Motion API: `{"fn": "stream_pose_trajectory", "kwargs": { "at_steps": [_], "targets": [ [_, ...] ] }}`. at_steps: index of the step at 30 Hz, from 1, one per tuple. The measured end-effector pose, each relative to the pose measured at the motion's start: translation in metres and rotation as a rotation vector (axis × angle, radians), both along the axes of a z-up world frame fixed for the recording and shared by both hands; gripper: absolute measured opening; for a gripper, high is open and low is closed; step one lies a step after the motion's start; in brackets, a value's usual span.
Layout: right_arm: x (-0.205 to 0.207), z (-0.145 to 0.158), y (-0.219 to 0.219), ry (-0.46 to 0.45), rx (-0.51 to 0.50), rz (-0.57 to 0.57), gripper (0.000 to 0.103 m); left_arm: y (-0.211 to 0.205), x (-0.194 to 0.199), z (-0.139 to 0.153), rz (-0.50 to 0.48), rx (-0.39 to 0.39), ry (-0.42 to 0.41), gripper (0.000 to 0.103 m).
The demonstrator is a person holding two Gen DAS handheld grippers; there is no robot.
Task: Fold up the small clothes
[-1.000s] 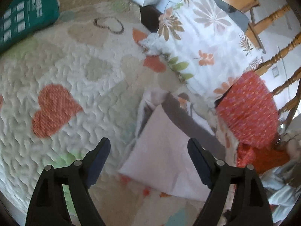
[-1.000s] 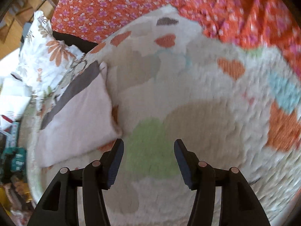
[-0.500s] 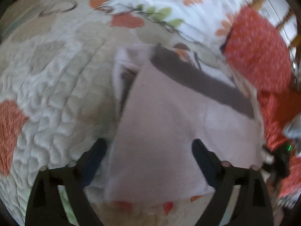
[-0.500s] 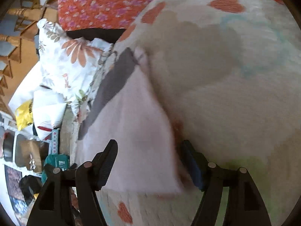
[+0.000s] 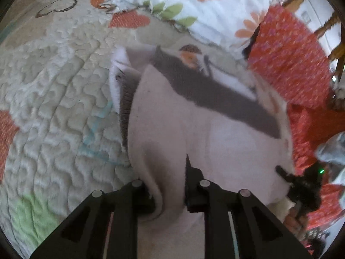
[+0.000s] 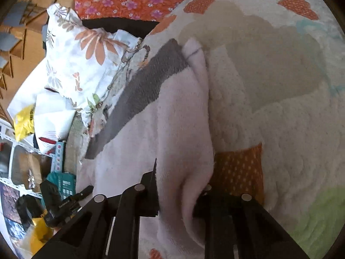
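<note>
A small pale pink fleece garment (image 5: 215, 133) with a grey band (image 5: 215, 92) lies folded on a quilted bedspread (image 5: 54, 99). My left gripper (image 5: 170, 185) is shut on its near left edge, with cloth bunched between the jaws. In the right wrist view the same garment (image 6: 155, 129) shows, and my right gripper (image 6: 179, 196) is shut on its near right edge. The right gripper also shows at the far right of the left wrist view (image 5: 301, 185). The fingertips are partly hidden by the cloth.
A white floral pillow (image 5: 194, 6) lies beyond the garment. An orange floral cloth (image 5: 291, 60) lies on the right, near wooden chair legs (image 5: 323, 26). In the right wrist view, shelves and boxes (image 6: 25, 161) stand past the bed's left edge.
Both grippers moved forward onto the pink garment and went from open to shut on its near edge, one at each side. The cloth now bunches between the jaws.
</note>
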State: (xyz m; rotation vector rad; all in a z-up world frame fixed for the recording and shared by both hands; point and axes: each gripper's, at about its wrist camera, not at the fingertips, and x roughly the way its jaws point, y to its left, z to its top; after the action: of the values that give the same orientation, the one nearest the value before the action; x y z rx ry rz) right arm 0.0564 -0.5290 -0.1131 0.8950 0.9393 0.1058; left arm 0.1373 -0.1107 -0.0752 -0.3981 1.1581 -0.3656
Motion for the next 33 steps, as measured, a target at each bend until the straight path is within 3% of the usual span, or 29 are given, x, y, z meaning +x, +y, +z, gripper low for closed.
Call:
{"fn": "stream_pose_trajectory", "kwargs": {
  "at_steps": [4,8,12,16,19,22,26,27,29,31,33],
  "targets": [
    [-0.019,0.012,-0.003,-0.019,0.049,0.0,0.017,0.017,-0.027,0.004,0.003,-0.086,0.062,0.017],
    [-0.049,0.016,-0.001,0.008,0.066,0.026,0.017,0.02,-0.059,0.001,-0.017,-0.062,0.1,0.018],
    [-0.082,0.015,0.006,0.029,0.003,0.061,0.017,0.027,-0.086,-0.018,-0.022,0.04,0.103,0.024],
    [-0.115,0.001,0.01,0.073,-0.054,0.052,0.02,0.053,-0.103,-0.02,0.032,-0.018,0.094,0.032],
    [-0.132,0.001,0.0,0.07,-0.051,0.002,0.021,0.071,-0.111,-0.014,0.087,-0.006,0.069,0.034],
    [-0.146,0.009,-0.005,0.067,-0.121,-0.04,0.028,0.077,-0.115,-0.005,0.125,0.077,0.026,0.034],
    [-0.159,0.028,-0.009,0.048,-0.255,-0.115,0.029,0.076,-0.122,0.015,0.207,0.316,-0.094,0.034],
    [-0.162,0.033,-0.01,0.039,-0.284,-0.133,0.029,0.078,-0.121,0.017,0.219,0.331,-0.111,0.034],
    [-0.17,0.048,-0.007,0.0,-0.359,-0.166,0.029,0.087,-0.122,0.024,0.24,0.291,-0.134,0.034],
    [-0.173,0.061,0.002,-0.044,-0.406,-0.166,0.029,0.094,-0.124,0.025,0.251,0.221,-0.134,0.044],
    [-0.172,0.072,0.017,-0.09,-0.442,-0.138,0.033,0.098,-0.125,0.023,0.257,0.187,-0.121,0.047]
  ]
}}
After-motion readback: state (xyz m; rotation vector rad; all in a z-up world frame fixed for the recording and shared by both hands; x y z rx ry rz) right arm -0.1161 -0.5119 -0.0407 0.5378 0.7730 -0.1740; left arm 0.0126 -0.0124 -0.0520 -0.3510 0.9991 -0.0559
